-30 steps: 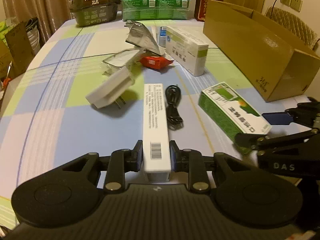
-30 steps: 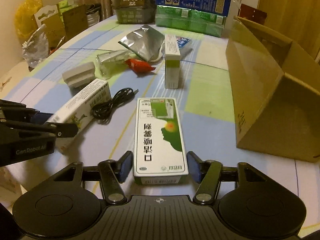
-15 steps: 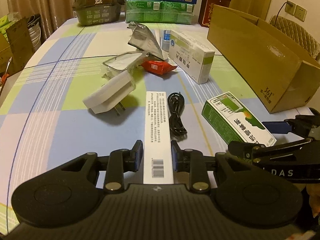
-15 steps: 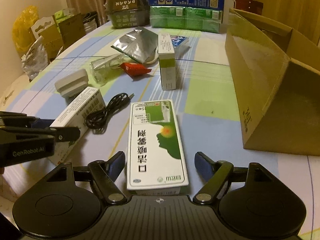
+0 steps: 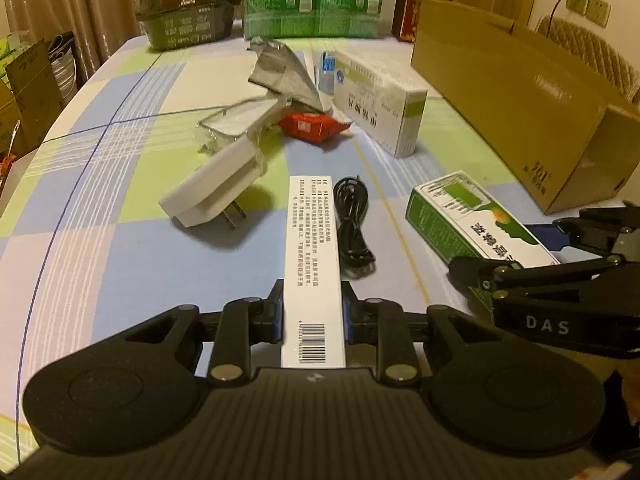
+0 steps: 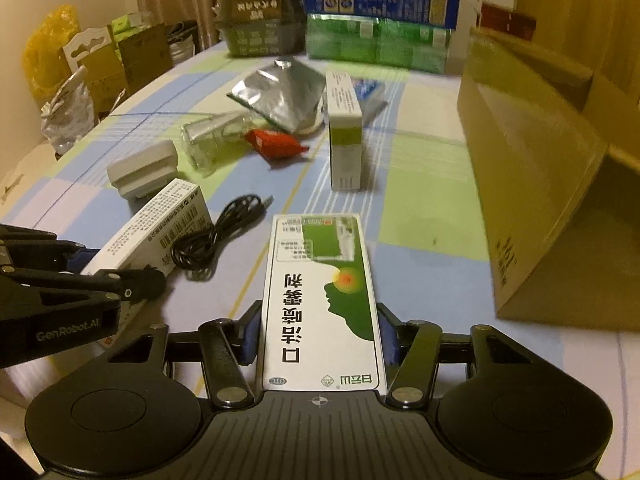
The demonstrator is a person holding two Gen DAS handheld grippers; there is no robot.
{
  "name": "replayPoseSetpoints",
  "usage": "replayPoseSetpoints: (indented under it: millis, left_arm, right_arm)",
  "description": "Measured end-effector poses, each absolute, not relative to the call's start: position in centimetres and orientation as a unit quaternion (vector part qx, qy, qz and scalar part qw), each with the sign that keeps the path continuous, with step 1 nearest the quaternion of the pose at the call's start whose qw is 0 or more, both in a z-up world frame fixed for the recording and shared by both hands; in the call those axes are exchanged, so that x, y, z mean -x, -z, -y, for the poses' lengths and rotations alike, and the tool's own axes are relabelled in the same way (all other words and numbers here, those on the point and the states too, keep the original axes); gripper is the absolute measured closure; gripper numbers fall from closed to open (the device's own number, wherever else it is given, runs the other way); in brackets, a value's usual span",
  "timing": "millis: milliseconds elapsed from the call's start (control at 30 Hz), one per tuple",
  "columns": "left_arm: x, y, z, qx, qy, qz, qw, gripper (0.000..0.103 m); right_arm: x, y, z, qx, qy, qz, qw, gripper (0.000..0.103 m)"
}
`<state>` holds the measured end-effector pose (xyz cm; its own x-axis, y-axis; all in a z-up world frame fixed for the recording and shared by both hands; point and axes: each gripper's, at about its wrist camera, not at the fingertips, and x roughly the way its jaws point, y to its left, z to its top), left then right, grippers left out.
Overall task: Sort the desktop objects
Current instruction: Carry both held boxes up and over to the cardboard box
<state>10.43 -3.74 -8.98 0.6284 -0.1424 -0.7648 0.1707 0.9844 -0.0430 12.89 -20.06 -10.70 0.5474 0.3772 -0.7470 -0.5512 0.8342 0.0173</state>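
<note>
In the left wrist view my left gripper is shut on the near end of a long white box with a barcode, which points away over the checked tablecloth. In the right wrist view my right gripper is shut on a green-and-white box, its blue pads against both long sides. The right gripper and its green-and-white box also show at the right of the left wrist view. At the left of the right wrist view are the left gripper and the white box.
A coiled black cable lies between the two boxes. Beyond lie a white charger plug, clear packaging, a red packet, a silver pouch and a white-green medicine box. An open cardboard box stands right.
My right gripper's fingers stood wide apart half a second ago and have now closed onto the green-and-white box. The left gripper has kept its hold on the white box.
</note>
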Motion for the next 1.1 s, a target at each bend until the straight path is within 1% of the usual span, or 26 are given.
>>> replayPoseSetpoints:
  millis: [333, 533, 767, 867, 967, 1100]
  left_arm:
    - [-9.0, 6.5, 3.8, -0.015, 0.080, -0.396, 0.914, 0.082]
    - [-8.9, 3.2, 5.2, -0.017, 0.083, -0.377, 0.923, 0.082]
    - [-10.0, -2.4, 11.2, -0.022, 0.134, -0.338, 0.931, 0.082]
    - [-11.2, -4.1, 14.5, -0.025, 0.158, -0.328, 0.931, 0.082]
    - [-13.0, -5.3, 18.0, -0.028, 0.179, -0.326, 0.928, 0.082]
    - [-15.8, -5.4, 22.1, -0.042, 0.198, -0.328, 0.923, 0.082]
  right_arm:
    - [-11.3, 8.8, 21.1, 0.097, -0.267, -0.359, 0.889, 0.050]
    - [-10.4, 4.2, 22.4, 0.083, -0.264, -0.312, 0.909, 0.050]
    - [-13.0, -3.1, 27.2, 0.056, -0.219, -0.267, 0.937, 0.050]
    - [-15.1, -5.0, 30.3, 0.055, -0.193, -0.260, 0.945, 0.050]
    - [-17.4, -5.4, 33.1, 0.054, -0.168, -0.265, 0.948, 0.050]
    - [-20.5, -4.5, 36.3, 0.046, -0.146, -0.286, 0.946, 0.050]
